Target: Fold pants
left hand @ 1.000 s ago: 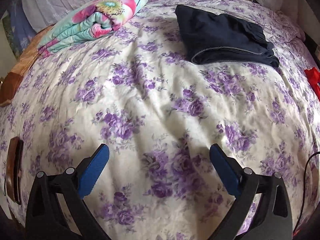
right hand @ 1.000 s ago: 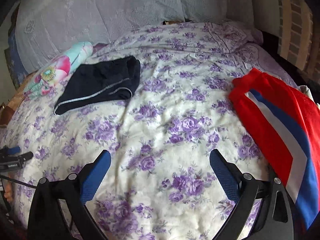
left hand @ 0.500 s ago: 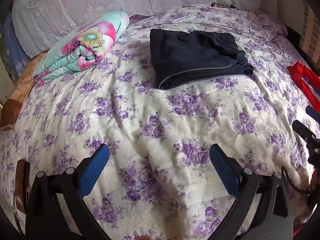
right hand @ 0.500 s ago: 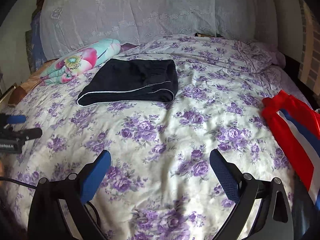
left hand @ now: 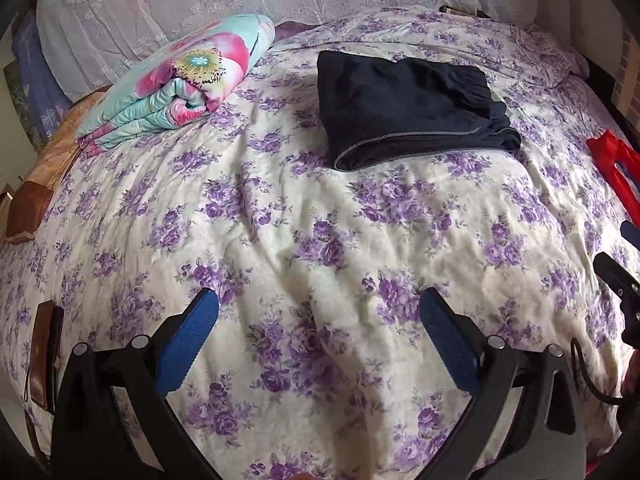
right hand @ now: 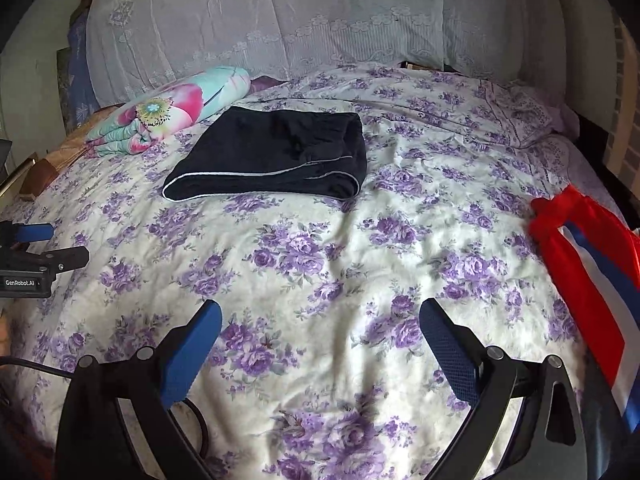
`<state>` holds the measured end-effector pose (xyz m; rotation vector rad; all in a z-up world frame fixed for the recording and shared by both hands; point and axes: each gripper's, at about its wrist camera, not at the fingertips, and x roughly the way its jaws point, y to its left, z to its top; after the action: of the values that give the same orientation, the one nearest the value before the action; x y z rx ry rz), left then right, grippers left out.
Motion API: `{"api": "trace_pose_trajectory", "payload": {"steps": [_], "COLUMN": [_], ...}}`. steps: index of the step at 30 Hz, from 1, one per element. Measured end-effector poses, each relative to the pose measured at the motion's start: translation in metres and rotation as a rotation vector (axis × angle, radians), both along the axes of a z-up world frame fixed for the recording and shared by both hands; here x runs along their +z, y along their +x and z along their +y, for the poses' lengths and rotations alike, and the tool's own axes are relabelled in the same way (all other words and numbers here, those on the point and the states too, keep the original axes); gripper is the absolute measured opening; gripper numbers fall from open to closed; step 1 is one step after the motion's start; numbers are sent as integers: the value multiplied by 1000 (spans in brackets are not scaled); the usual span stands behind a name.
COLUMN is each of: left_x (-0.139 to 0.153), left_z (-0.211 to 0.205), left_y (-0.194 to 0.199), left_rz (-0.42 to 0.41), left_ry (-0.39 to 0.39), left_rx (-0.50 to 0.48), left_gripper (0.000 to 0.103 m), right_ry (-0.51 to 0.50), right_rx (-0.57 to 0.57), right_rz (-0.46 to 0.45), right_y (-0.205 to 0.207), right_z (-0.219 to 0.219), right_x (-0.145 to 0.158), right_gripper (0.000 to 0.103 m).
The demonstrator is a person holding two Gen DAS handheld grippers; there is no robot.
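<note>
Dark navy pants (left hand: 408,108) with a thin grey stripe lie folded into a flat rectangle on the floral bed cover, far from both grippers; they also show in the right wrist view (right hand: 272,156). My left gripper (left hand: 318,312) is open and empty, held above the cover near the bed's front edge. My right gripper (right hand: 320,320) is open and empty too, held over the cover to the right. The right gripper's tip shows at the right edge of the left wrist view (left hand: 618,276). The left gripper shows at the left edge of the right wrist view (right hand: 40,256).
A rolled floral quilt (left hand: 180,80) lies at the back left of the bed (left hand: 280,220). A red garment with blue and white stripes (right hand: 584,264) lies at the right edge. Lace-covered pillows (right hand: 280,20) line the headboard. A brown object (left hand: 46,344) sits at the left edge.
Both grippers have pulled back and tilted up, so the folded pants now sit farther away and more of the headboard shows. Both stay open and empty.
</note>
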<state>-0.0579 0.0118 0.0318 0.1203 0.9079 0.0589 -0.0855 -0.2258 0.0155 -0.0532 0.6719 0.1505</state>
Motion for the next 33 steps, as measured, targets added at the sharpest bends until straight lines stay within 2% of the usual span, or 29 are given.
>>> {"api": "trace_pose_trajectory", "payload": {"steps": [3,8,12,33], "left_x": [8,17,20,28], "left_z": [2,5,4,-1], "left_y": [9,19,22,24], "left_rz": [13,29,27,22], "left_ry": [-8,-68,-64,-82], "left_rx": [23,37,37,33], "left_gripper": [98,98,98,98], "right_ry": [2,39,50,56], "right_rx": [-8,-29,-29,-25], "right_rz": [-25,-62,-87,-84], "right_y": [8,21,21,21], "right_z": [2,3,4,2], "right_x": [18,45,58,62], "right_gripper": [99,99,99,99]}}
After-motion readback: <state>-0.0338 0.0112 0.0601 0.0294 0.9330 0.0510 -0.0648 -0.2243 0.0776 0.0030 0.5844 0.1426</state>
